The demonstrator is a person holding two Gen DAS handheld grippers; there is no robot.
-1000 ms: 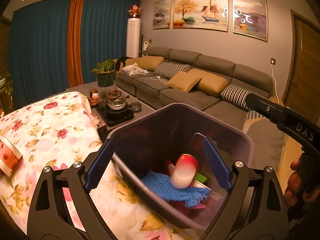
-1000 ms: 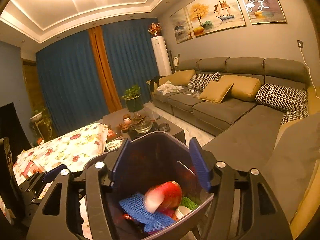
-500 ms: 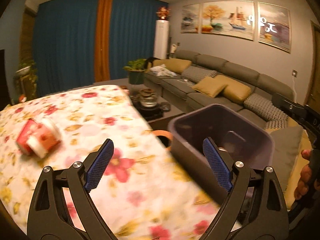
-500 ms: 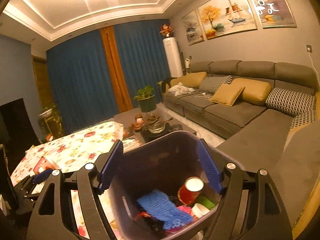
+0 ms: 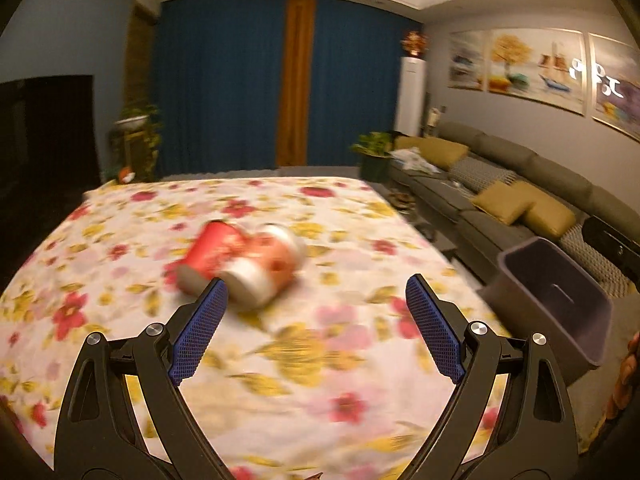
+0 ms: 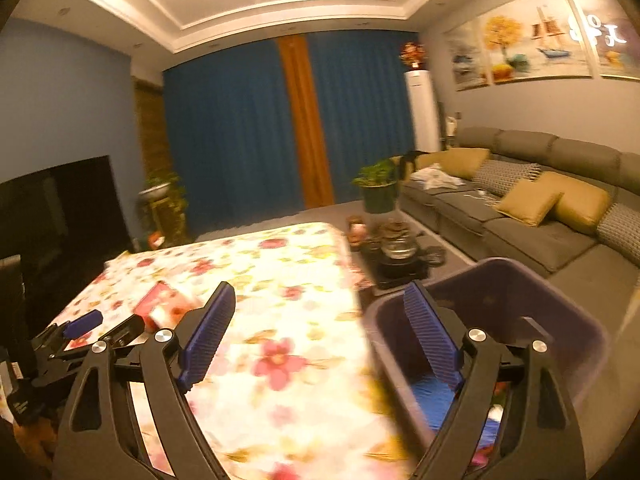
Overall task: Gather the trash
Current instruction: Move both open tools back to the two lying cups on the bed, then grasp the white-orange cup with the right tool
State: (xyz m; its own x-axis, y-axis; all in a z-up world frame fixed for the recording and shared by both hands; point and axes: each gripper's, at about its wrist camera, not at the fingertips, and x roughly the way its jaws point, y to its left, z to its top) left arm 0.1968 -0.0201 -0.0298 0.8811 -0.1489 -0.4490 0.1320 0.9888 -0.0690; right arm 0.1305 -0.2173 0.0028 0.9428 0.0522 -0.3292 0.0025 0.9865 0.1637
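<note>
Left gripper (image 5: 316,320): held low over the floral tablecloth (image 5: 304,364), fingers pointing forward across the table, jaws spread wide with nothing between them.
Left gripper seen from the right wrist: its black body shows at the far left edge, low over the cloth (image 6: 86,330).
Right gripper (image 6: 320,336): jaws wide apart and empty; its left finger stands over the tablecloth (image 6: 276,280), its right finger over the open bin.
Trash on table: two red-and-white paper cups (image 5: 240,258) lie on their sides, touching each other, blurred by motion, just ahead of the left gripper's left fingertip and left of its centre line.
Cups from the right wrist: a red patch (image 6: 164,306) beyond the right gripper's left finger, partly hidden behind it.
Bin (image 5: 560,300): dark purple, rectangular, open-topped, at the table's right edge, to the right of the left gripper.
Bin contents: under the right gripper's right finger the bin (image 6: 568,308) holds a blue mesh piece (image 6: 430,398) among other scraps too blurred to name.
Hand: fingers of the person's right hand (image 5: 624,380) show at the right border.
Background: grey sofa (image 5: 520,184), blue curtains (image 5: 224,88).
</note>
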